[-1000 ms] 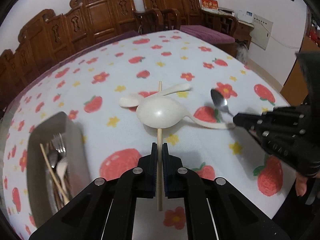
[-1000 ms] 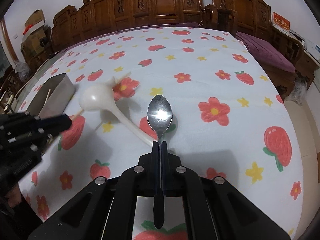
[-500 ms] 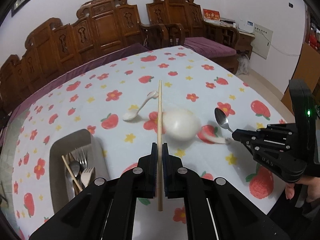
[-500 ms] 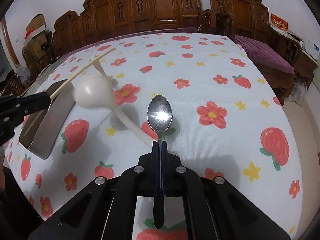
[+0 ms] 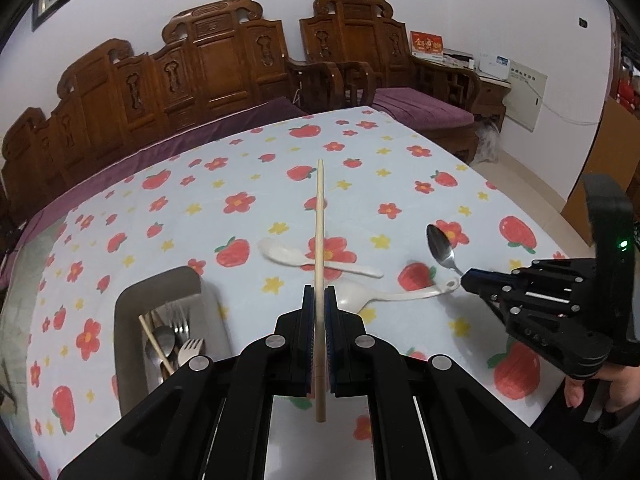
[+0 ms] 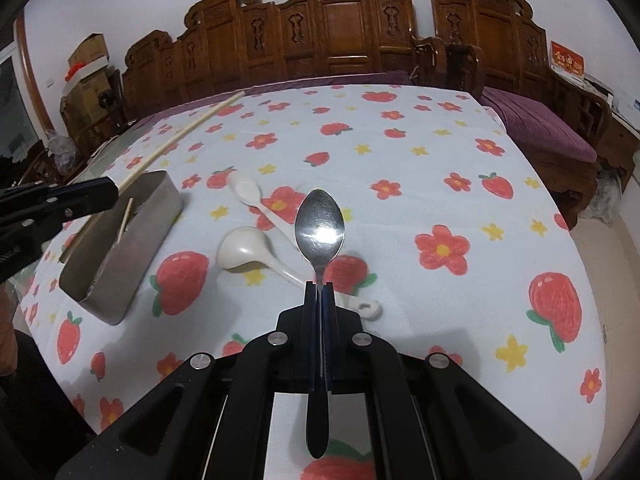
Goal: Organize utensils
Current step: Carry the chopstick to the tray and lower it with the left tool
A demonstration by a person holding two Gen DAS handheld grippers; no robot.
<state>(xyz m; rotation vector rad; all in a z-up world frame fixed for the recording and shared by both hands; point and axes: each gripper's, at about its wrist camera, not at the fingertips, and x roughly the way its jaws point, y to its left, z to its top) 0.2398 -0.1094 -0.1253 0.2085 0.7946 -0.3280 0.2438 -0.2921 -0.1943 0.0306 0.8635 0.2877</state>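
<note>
On the strawberry-print tablecloth (image 5: 248, 168), the metal tray (image 5: 132, 300) already holding forks and a chopstick lies at about eight o'clock from the left gripper (image 5: 320, 304) in the left wrist view, its long axis running near to far. In my judgement the left hand is the nearer. The left gripper is clenched on a wooden chopstick (image 5: 319, 240) pointing to twelve o'clock. The right gripper (image 6: 319, 300) is clenched on a metal spoon (image 6: 319, 226), bowl at twelve o'clock, with the tray at ten o'clock; two white spoons (image 6: 244, 250) lie loose between.

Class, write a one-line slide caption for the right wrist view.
Right gripper clamps a metal spoon above two white spoons, beside the steel tray.
</note>
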